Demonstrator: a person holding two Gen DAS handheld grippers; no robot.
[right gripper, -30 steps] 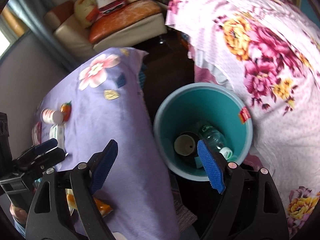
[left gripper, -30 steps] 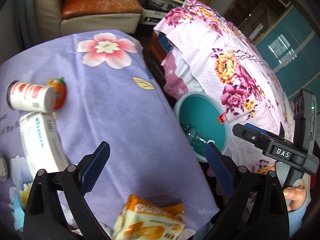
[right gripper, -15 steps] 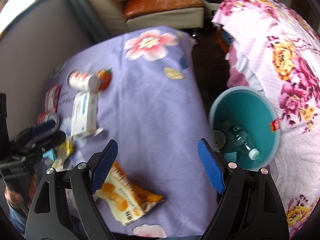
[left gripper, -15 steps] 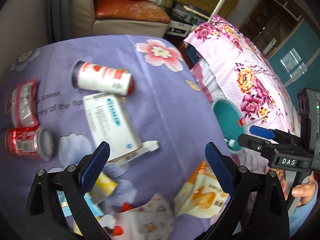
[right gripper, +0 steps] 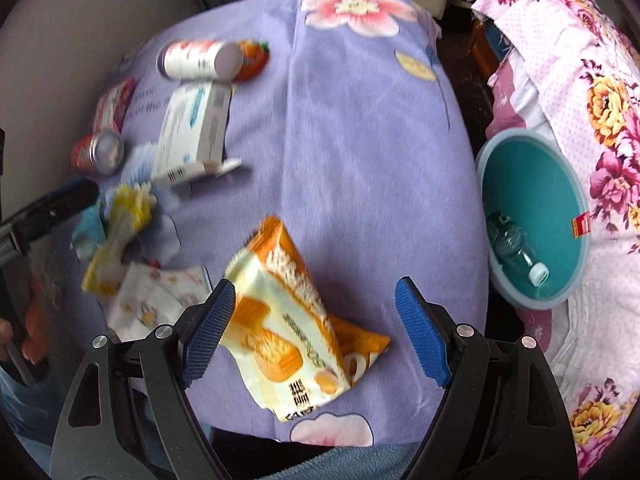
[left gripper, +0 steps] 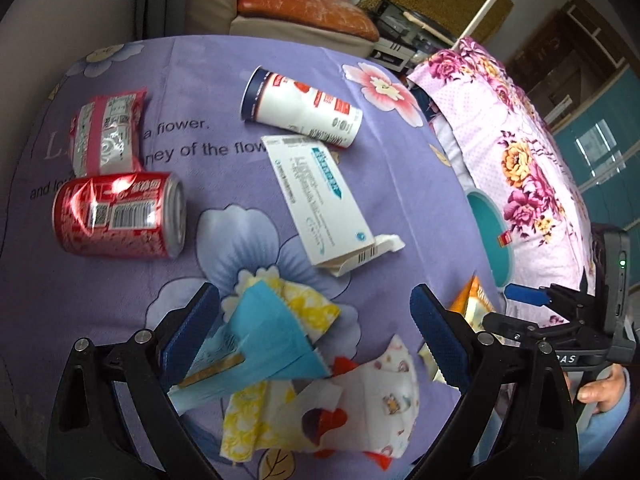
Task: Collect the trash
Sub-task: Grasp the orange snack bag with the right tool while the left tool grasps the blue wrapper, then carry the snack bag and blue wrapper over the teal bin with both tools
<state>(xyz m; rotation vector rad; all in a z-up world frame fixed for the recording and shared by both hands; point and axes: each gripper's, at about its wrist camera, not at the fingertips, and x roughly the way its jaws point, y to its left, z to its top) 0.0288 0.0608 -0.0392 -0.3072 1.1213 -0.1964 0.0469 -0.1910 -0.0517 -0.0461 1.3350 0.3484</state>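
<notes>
Trash lies on a purple flowered tablecloth (left gripper: 380,184). My left gripper (left gripper: 316,332) is open above a blue wrapper (left gripper: 272,344) that lies on yellow tissue (left gripper: 308,304) and a white patterned wrapper (left gripper: 384,392). Farther off lie a red can (left gripper: 120,216), a pink packet (left gripper: 106,132), a white cup (left gripper: 300,108) and a white box (left gripper: 320,200). My right gripper (right gripper: 316,320) hangs open over an orange snack bag (right gripper: 296,320), pads not touching it. A teal bin (right gripper: 536,184) beside the table holds a plastic bottle (right gripper: 516,248).
A bed with a pink floral cover (right gripper: 592,80) stands right of the bin. A sofa with an orange cushion (left gripper: 304,12) is behind the table. A hand (left gripper: 600,392) holds the right gripper's grip at the table's near edge.
Both grippers have swung left, away from the bin and over the table. The left now hangs over the wrapper pile, the right over the orange bag. Both jaws stayed wide.
</notes>
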